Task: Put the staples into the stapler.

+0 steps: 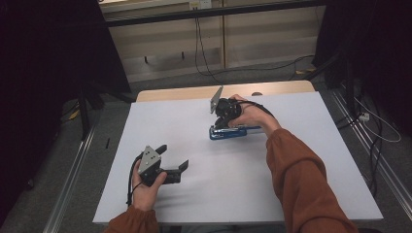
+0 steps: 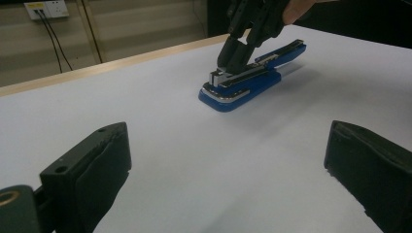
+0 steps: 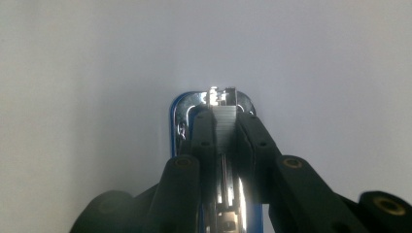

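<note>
The blue stapler (image 1: 228, 132) is lying flat on the white tabletop (image 1: 301, 165), toward its far side. The right tongs (image 3: 226, 116) are clamped on the metal staple channel at the stapler's front end, one pad on each side. The step in hand is judged to be work on the open magazine, either loading it or pressing it shut. The left tongs (image 2: 228, 160) are held apart with nothing between them, well apart from the stapler on its near side. Next, the stapler's base would likely need to be steadied by the left tongs.
</note>
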Demonstrator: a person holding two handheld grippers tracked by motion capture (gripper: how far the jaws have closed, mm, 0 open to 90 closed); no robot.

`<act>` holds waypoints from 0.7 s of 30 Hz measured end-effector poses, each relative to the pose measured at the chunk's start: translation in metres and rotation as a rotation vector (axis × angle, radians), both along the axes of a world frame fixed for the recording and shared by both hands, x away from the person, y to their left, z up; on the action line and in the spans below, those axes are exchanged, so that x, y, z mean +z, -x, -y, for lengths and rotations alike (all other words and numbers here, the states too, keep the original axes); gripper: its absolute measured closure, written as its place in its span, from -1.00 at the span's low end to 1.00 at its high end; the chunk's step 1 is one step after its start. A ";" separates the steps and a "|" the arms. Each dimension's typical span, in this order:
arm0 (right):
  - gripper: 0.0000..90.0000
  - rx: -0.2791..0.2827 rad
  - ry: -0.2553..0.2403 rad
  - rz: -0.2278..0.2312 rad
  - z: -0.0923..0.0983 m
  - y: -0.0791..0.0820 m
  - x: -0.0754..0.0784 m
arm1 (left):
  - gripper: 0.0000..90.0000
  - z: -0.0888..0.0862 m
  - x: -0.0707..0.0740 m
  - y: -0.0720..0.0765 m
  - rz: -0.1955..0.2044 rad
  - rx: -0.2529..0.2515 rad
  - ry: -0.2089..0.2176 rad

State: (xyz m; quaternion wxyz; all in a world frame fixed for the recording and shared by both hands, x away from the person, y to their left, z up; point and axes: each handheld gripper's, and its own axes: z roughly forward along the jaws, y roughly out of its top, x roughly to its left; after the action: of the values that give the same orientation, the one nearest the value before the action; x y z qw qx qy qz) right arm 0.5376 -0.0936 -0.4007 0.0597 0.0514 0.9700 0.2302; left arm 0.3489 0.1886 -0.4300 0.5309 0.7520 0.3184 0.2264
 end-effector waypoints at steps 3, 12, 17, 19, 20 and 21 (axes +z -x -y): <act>0.76 0.006 -0.002 0.002 0.000 0.000 0.000 | -0.93 0.000 0.000 0.000 0.001 0.000 -0.002; 0.76 0.014 -0.015 0.005 -0.001 -0.001 -0.001 | -0.93 0.000 0.000 0.000 0.003 -0.001 0.002; 0.75 0.005 -0.014 0.002 -0.001 -0.001 -0.001 | -0.93 0.000 0.000 0.000 -0.001 0.000 0.000; 0.75 0.000 -0.014 0.002 -0.001 -0.001 -0.001 | -0.93 0.000 0.000 0.000 0.002 0.000 0.002; 0.74 -0.002 -0.015 -0.003 -0.001 -0.001 -0.001 | -0.93 0.000 0.000 0.000 0.001 0.000 0.002; 0.73 -0.003 -0.019 -0.002 -0.001 -0.001 -0.001 | -0.93 0.000 0.000 0.000 0.000 0.000 0.002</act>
State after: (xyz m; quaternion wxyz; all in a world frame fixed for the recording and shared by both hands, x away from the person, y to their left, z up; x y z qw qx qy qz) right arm 0.5387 -0.0930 -0.4018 0.0588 0.0537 0.9677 0.2393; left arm 0.3485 0.1884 -0.4300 0.5317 0.7515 0.3184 0.2262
